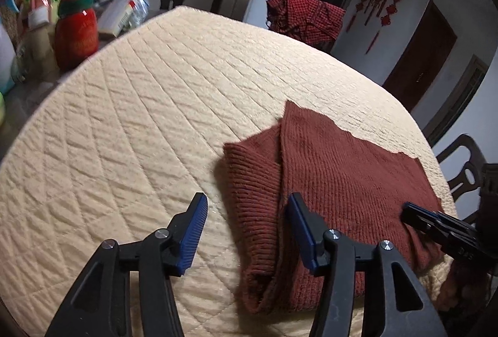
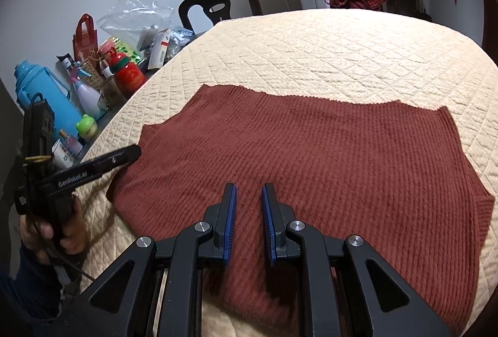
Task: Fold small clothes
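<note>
A rust-red ribbed knit sweater (image 1: 342,175) lies partly folded on the cream quilted table cover (image 1: 140,119), one side flap turned over the body. My left gripper (image 1: 247,200) hovers open over the sweater's left folded edge, one finger over the quilt and the other over the knit, holding nothing. In the right wrist view the sweater (image 2: 311,150) spreads wide, and my right gripper (image 2: 249,187) hangs above its near middle. Its pads stand a narrow gap apart with nothing between them. The left gripper (image 2: 133,150) shows at the sweater's left corner, and the right gripper (image 1: 407,209) at the sweater's right side.
Bottles and packets crowd the table's left side, among them a red reindeer bottle (image 1: 76,28), a blue flask (image 2: 40,97) and a plastic bag (image 2: 137,16). A red checked cloth (image 1: 306,16) hangs over a far chair. Dark chairs (image 2: 221,3) ring the table. A hand (image 2: 62,231) holds the left gripper.
</note>
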### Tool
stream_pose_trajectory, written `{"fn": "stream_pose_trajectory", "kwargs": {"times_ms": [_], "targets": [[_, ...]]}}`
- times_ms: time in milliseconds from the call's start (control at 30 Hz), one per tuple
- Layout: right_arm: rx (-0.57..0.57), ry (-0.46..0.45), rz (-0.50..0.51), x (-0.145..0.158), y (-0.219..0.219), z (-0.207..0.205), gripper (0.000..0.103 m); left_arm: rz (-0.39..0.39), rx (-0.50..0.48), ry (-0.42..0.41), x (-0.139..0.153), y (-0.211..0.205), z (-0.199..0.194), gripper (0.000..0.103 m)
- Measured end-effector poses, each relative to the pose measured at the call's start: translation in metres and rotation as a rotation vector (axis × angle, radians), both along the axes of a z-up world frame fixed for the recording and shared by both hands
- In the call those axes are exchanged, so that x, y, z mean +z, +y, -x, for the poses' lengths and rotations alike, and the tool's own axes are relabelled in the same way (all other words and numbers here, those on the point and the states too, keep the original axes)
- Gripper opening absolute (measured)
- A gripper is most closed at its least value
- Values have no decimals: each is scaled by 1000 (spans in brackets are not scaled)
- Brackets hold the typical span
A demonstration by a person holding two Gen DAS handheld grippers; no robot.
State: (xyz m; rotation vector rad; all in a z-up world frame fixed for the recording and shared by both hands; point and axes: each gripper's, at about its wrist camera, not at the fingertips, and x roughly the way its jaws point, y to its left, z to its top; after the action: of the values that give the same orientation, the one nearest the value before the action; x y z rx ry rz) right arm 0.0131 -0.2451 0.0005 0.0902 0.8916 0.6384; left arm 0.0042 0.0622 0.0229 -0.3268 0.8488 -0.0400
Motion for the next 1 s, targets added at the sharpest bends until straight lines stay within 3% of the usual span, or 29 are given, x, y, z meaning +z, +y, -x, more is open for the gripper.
{"fn": "stream_pose_trajectory", "kwargs": {"times_ms": [233,567,733,1000], "targets": [[-14,20,-29,-2,2,-16,17,35,-12,-17,-2,-1,-12,62],[31,17,-27,1,-5,32,17,65,-24,-28,-3,-3,-19,62],[60,68,-17,-7,-6,50,17,79,-36,-25,-3,-4,-15,62],[68,67,-30,-7,-8,55,18,133,-66,-11,-3,-9,4,62]]}}
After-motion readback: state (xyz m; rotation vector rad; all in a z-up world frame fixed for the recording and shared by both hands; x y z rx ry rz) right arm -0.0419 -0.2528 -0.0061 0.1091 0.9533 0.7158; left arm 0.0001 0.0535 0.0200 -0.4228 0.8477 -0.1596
